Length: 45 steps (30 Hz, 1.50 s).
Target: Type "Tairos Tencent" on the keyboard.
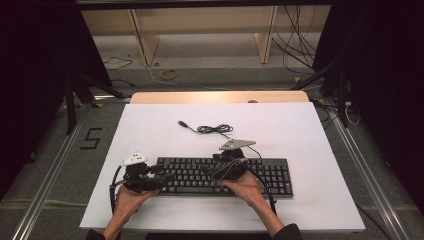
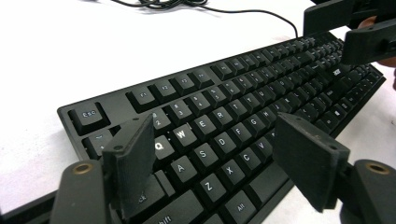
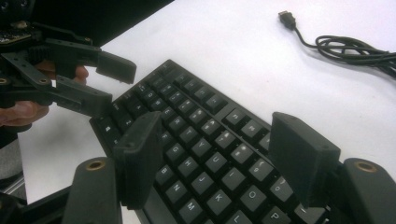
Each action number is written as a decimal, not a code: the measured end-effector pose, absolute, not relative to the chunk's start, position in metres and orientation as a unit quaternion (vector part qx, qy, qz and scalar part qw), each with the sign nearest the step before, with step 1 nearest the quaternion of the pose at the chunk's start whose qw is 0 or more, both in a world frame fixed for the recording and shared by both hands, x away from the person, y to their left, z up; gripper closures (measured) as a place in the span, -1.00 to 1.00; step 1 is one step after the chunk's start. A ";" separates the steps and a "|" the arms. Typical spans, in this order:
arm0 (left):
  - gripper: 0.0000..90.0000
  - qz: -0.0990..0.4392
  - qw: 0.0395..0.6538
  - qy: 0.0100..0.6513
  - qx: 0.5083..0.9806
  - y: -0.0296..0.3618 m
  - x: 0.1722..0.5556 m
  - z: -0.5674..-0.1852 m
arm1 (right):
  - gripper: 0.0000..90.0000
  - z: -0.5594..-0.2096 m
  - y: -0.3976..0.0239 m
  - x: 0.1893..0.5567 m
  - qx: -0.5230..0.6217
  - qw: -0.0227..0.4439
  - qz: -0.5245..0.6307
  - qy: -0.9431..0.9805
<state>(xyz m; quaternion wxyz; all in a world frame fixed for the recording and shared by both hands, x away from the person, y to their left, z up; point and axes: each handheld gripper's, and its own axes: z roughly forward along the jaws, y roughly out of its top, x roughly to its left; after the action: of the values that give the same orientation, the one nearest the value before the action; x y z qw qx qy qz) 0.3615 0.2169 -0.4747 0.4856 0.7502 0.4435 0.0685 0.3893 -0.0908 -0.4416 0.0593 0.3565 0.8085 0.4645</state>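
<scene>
The keyboard (image 1: pixel 222 176) lies flat on the white table (image 1: pixel 150 125), near its front edge and parallel to it, a little right of the middle. Its cable (image 1: pixel 215 129) runs back toward the middle of the table, coiled loosely, the plug (image 1: pixel 183 123) lying free.

The left gripper (image 1: pixel 159 176) hangs at the keyboard's left end, its jaws spread wide above the keys with nothing between them; in the left gripper view (image 2: pixel 215 154) the pads frame the letter rows without touching them. The right gripper (image 1: pixel 212 171) hovers over the middle of the keyboard, jaws equally spread and empty, as the right gripper view (image 3: pixel 210 154) shows.

Both tools look to have let go, so the keyboard seems already placed and squared to the front edge. What remains is probably either a clean withdrawal or a fresh grasp. To pull away, each hand should lift straight up so no pad catches a keycap. To move the keyboard again, the jaws need to drop over its front and back edges, not the keys.
</scene>
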 end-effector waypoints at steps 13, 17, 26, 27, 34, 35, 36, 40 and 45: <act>0.31 0.072 0.462 0.446 0.763 0.220 0.367 -0.478 | -0.27 -0.442 -0.096 0.389 0.360 0.063 0.461 0.809; 0.55 0.072 0.449 0.441 0.774 0.219 0.368 -0.479 | -0.28 -0.443 -0.096 0.390 0.361 0.063 0.460 0.809; 0.83 0.074 0.423 0.442 0.787 0.216 0.370 -0.482 | -0.28 -0.443 -0.096 0.390 0.360 0.065 0.459 0.809; 0.85 0.074 0.422 0.442 0.788 0.216 0.370 -0.482 | -0.28 -0.443 -0.096 0.390 0.360 0.066 0.459 0.809; 0.95 0.071 0.416 0.444 0.790 0.216 0.370 -0.483 | -0.27 -0.443 -0.096 0.389 0.360 0.066 0.457 0.810; 0.97 0.070 0.415 0.442 0.792 0.216 0.370 -0.483 | -0.27 -0.443 -0.096 0.389 0.360 0.066 0.457 0.810; 0.97 0.069 0.414 0.442 0.793 0.215 0.370 -0.483 | -0.27 -0.443 -0.096 0.390 0.361 0.066 0.458 0.810; 0.98 0.069 0.402 0.443 0.798 0.212 0.370 -0.484 | -0.27 -0.443 -0.096 0.389 0.361 0.065 0.457 0.811; 0.98 0.071 0.402 0.444 0.798 0.212 0.370 -0.484 | -0.26 -0.443 -0.096 0.389 0.361 0.066 0.457 0.810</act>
<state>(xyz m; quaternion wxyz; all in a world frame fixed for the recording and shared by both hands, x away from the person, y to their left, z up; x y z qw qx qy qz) 0.3701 0.2117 -0.4842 0.4019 0.7978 0.4438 0.0709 0.3889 -0.0961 -0.4431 0.0662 0.3608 0.8104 0.4568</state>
